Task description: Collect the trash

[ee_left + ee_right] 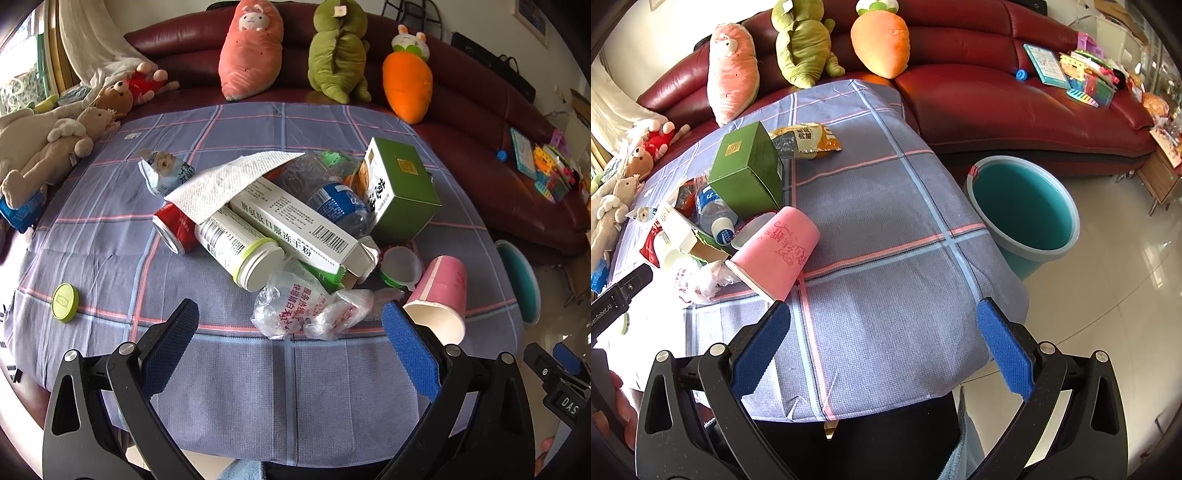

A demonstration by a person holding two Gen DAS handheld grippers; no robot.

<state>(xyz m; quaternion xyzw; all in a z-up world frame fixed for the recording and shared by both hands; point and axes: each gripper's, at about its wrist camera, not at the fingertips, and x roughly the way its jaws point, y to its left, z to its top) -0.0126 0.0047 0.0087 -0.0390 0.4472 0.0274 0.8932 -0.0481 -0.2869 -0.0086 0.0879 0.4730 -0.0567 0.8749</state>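
On the checked tablecloth [229, 369]: trash heaped centrally, including pink paper cup [777, 249] on its side, white carton [295, 225], green box [400, 190], crumpled plastic bag [295, 306]. Teal bin [1023, 214] stands on the floor beside the table, likely the destination. Left gripper [290, 339] and right gripper [882, 339] both spread wide, empty, apparently poised for a first pick.

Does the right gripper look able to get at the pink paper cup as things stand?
Probably yes. The right gripper is open and empty, and the pink cup lies on its side just ahead to its left, its near side on bare tablecloth. Only a crumpled plastic bag touches its rim.
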